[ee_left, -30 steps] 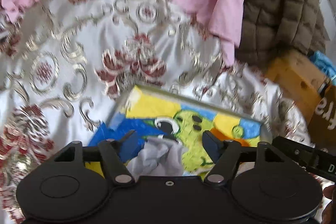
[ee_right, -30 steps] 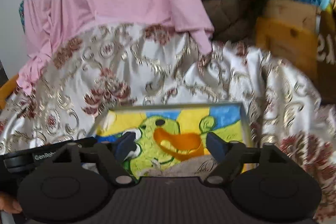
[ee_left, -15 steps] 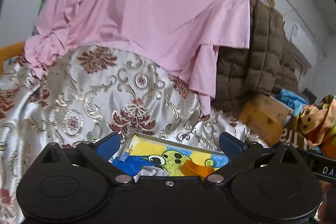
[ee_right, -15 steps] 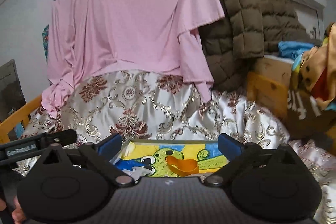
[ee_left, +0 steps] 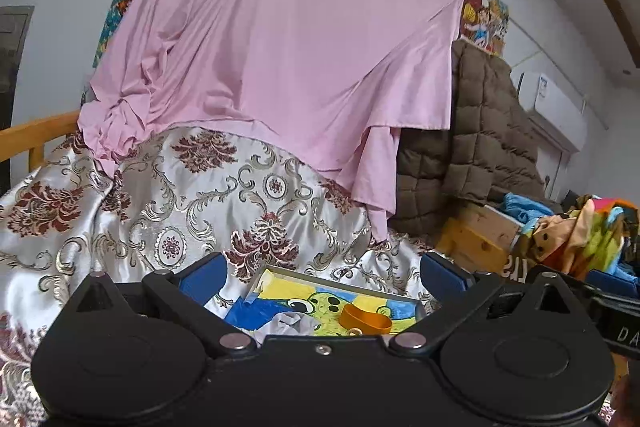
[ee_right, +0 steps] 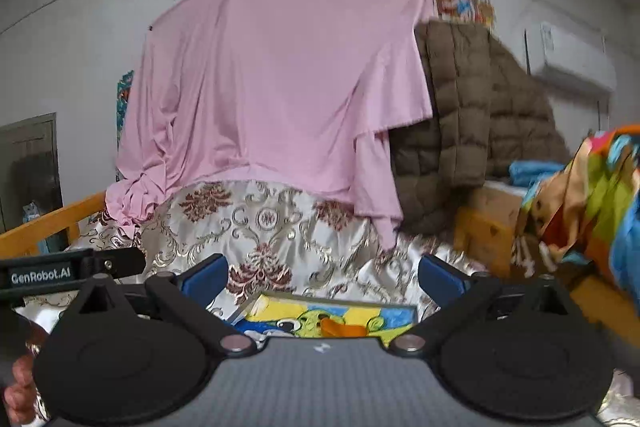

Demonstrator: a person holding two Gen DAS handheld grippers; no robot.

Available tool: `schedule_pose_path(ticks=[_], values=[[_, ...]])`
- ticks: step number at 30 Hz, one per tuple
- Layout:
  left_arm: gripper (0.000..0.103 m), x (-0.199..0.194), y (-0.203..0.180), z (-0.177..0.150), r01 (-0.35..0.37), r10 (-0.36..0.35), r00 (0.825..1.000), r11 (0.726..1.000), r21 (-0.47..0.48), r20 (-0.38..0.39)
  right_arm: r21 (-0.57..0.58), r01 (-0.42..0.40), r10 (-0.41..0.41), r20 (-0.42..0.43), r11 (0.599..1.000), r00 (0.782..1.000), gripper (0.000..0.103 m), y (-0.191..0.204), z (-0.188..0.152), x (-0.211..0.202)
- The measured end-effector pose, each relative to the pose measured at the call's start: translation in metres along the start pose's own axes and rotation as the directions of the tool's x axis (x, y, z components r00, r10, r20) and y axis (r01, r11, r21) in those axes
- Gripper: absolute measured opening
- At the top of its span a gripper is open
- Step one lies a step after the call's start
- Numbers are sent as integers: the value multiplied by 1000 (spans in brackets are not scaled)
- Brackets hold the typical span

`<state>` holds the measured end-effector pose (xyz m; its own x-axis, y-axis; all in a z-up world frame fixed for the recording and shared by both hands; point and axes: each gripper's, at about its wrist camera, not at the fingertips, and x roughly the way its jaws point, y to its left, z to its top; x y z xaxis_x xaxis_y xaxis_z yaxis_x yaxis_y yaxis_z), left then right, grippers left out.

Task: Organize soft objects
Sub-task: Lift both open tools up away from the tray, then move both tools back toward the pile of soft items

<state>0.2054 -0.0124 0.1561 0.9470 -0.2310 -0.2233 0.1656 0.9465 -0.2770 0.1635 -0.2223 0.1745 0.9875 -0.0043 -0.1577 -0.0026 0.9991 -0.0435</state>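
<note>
A crumpled grey cloth (ee_left: pixel 292 323) lies on a framed duck picture (ee_left: pixel 320 301) on the floral satin bedspread (ee_left: pixel 180 211); the picture also shows in the right wrist view (ee_right: pixel 340 315). My left gripper (ee_left: pixel 320 277) is open and empty, held above the picture. My right gripper (ee_right: pixel 322 277) is open and empty too, beside the left one. A pink sheet (ee_left: pixel 280 59) hangs from the wall over the bed. A brown quilted blanket (ee_left: pixel 472 147) is piled at the right.
Wooden boxes (ee_left: pixel 476 239) stand at the right with a blue cloth (ee_left: pixel 520 207) and a colourful patterned cloth (ee_right: pixel 592 203) on them. A wooden bed rail (ee_right: pixel 48 223) runs along the left. An orange band (ee_left: pixel 364 319) lies on the picture.
Both grippers have risen and tilted up away from the picture, and both have opened wider. The grey cloth stays on the picture.
</note>
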Motion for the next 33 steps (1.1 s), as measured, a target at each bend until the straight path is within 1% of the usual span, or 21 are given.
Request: schedule_pose_path(ticks=[5, 8, 12, 23, 27, 33], values=[[102, -35, 2, -11, -2, 2, 1000, 1000, 11, 29, -46, 25, -23, 49, 999, 999, 103, 17, -14, -35], [102, -55, 9, -24, -19, 18, 999, 1000, 2, 30, -86, 46, -40, 75, 995, 996, 103, 26, -27, -54], [102, -78, 20, -45, -53, 52, 998, 998, 20, 31, -125, 66, -55, 90, 990, 994, 103, 36, -43, -74], [102, -115, 35, -96, -49, 49, 999, 996, 79, 4, -71, 90, -85, 68, 993, 994, 103, 44, -79, -103], [102, -120, 35, -110, -42, 43, 999, 992, 123, -3, -55, 89, -86, 42, 995, 995, 103, 42, -96, -107], [102, -123, 39, -131, -20, 27, 999, 985, 173, -38, -53, 84, -84, -5, 995, 996, 103, 42, -121, -109]])
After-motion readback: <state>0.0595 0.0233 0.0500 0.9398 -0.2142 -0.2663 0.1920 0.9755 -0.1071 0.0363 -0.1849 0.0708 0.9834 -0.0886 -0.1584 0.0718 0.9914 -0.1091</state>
